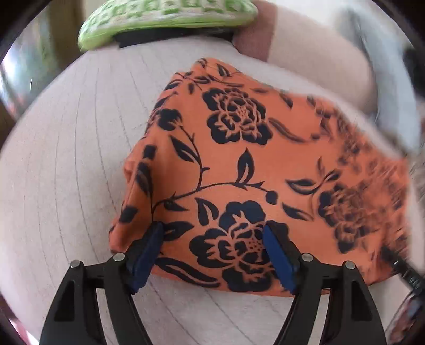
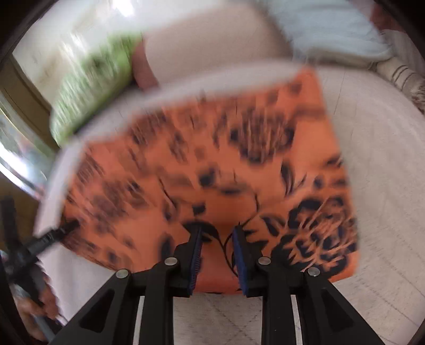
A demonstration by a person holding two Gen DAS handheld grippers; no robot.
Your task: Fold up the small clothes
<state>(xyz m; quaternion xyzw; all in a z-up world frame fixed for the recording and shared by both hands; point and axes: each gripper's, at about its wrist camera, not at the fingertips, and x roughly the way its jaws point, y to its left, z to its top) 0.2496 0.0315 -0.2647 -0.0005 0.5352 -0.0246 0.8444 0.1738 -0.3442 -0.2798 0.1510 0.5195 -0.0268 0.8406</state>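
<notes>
An orange cloth with a black flower print (image 1: pixel 239 169) lies folded on the pale quilted seat (image 1: pixel 66 159). My left gripper (image 1: pixel 212 233) is open, its blue pads spread wide over the cloth's near edge. In the right wrist view the same cloth (image 2: pixel 212 164) is blurred by motion. My right gripper (image 2: pixel 216 233) is open with a narrower gap, jaws over the cloth's near edge with a ridge of cloth between the pads. The left gripper's tip (image 2: pixel 66 228) shows at the cloth's left edge.
A green patterned cushion (image 1: pixel 164 18) lies at the back of the seat, and also shows blurred in the right wrist view (image 2: pixel 93 87). A pale blue-white cushion (image 2: pixel 332 29) sits at the back right. The padded backrest (image 1: pixel 318 53) rises behind the cloth.
</notes>
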